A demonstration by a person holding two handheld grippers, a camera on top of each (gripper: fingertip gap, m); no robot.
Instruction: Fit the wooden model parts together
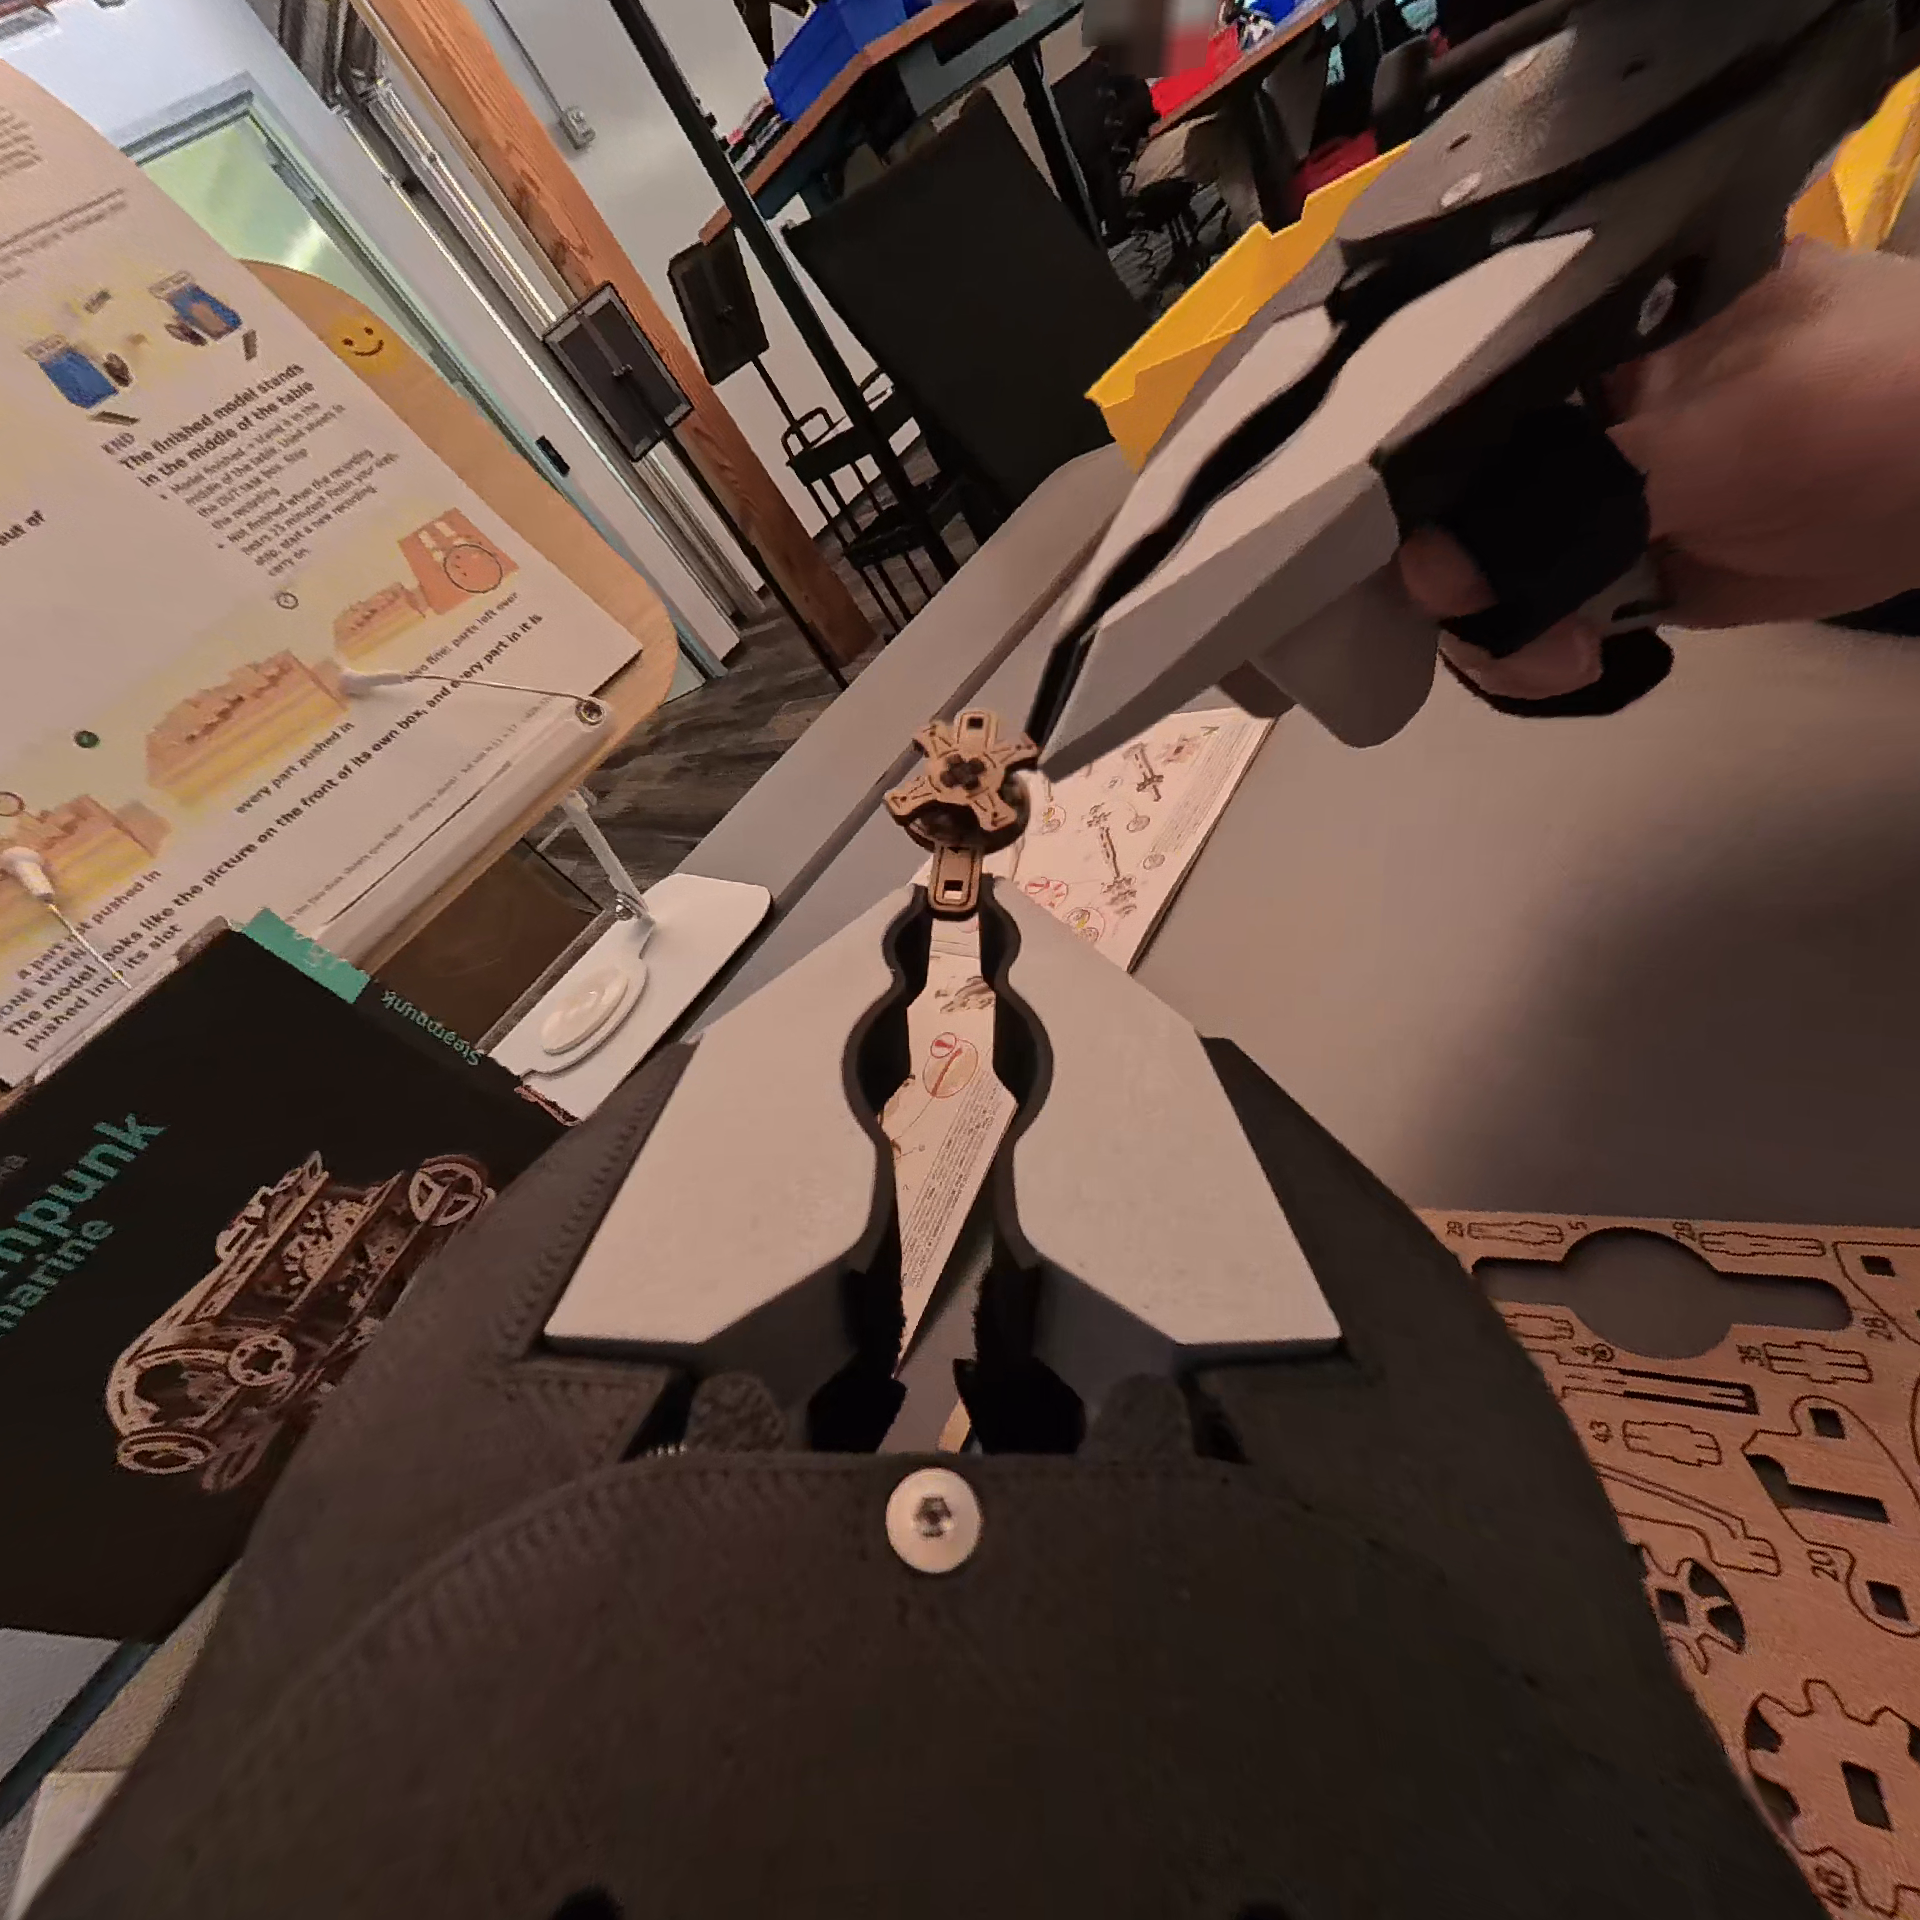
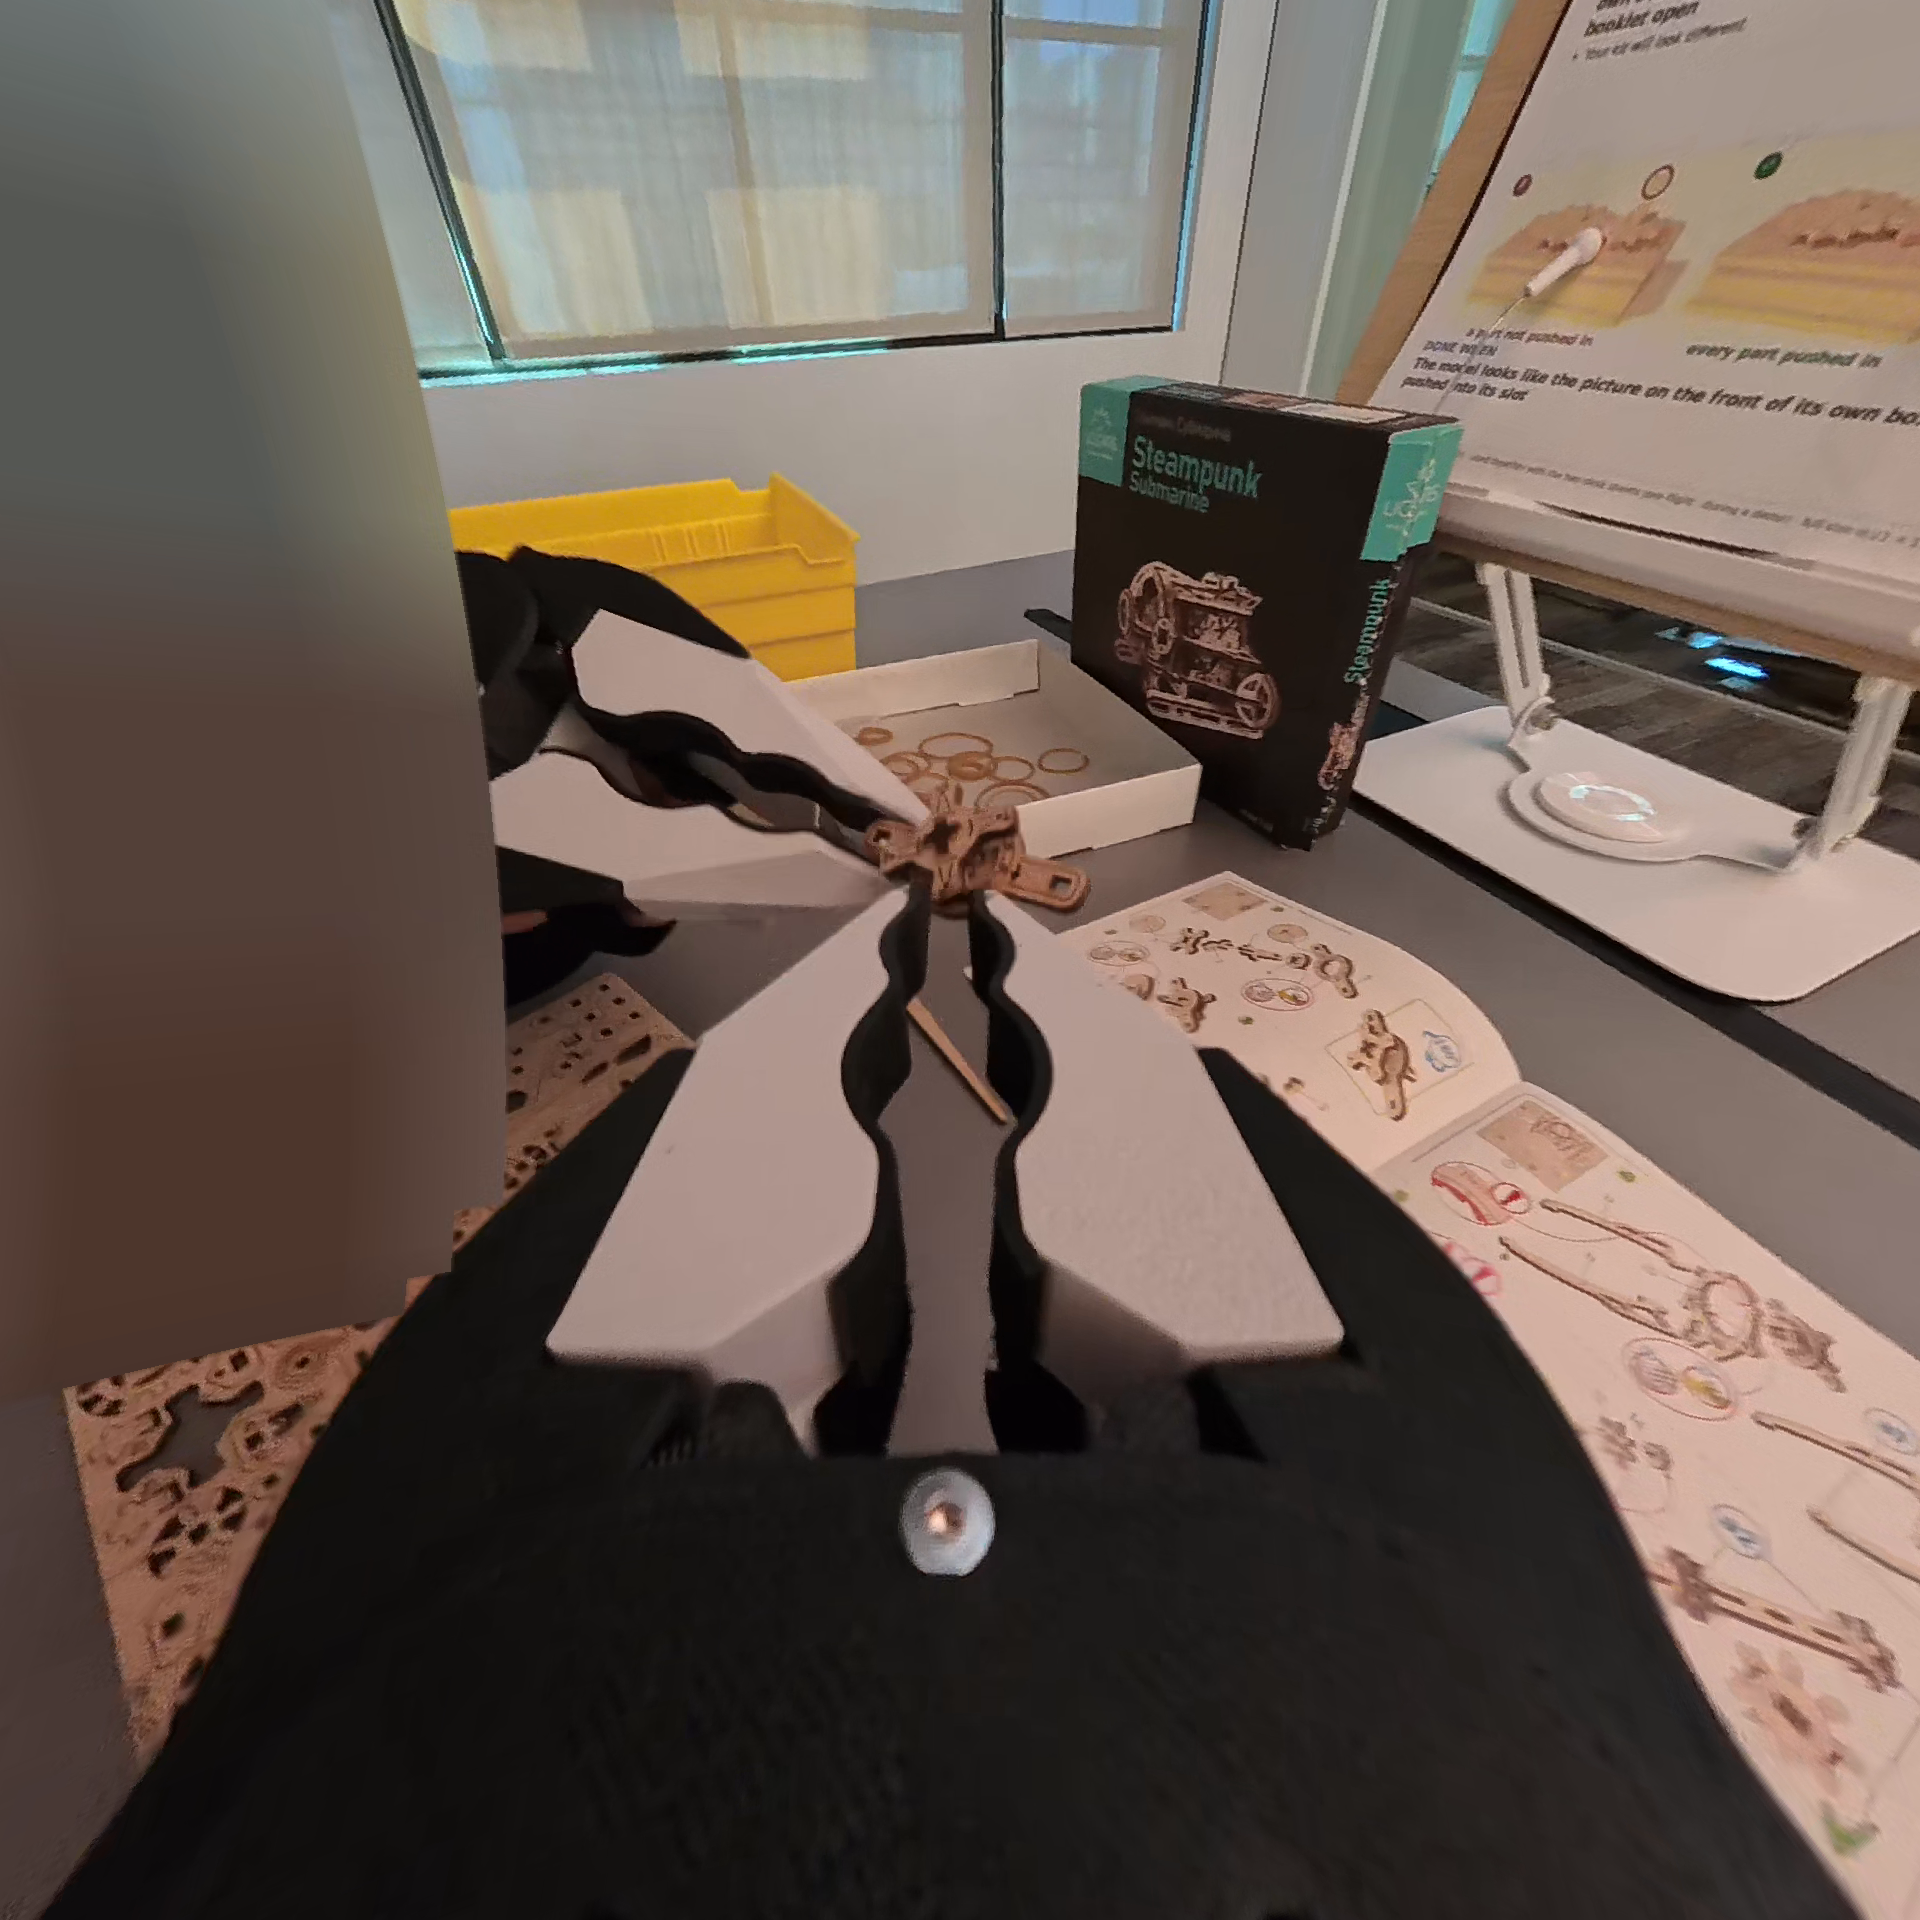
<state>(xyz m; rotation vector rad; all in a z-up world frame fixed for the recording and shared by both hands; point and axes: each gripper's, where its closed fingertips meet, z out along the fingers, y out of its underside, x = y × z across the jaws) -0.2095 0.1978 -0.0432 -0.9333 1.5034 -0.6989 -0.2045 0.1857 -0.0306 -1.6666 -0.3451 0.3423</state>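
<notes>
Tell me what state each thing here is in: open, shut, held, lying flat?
Left tool: shut on the small brown wooden cross-shaped assembly, gripping its lower tab.
Right tool: tips at the assembly, grip unclear.
Paper instruction booklet: open, flat on the grey table.
Black model box: upright.
Shallow white tray: open, holding rubber bands.
Punched wooden part sheet: flat, pieces missing.

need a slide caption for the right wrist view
Two grey-fingered grippers, right and left, meet on a small cross-shaped wooden assembly above an open instruction booklet.

Gridded window (image 2: pixel 800 166), white wall (image 2: pixel 935 457), wooden post (image 1: pixel 582 270)
</notes>
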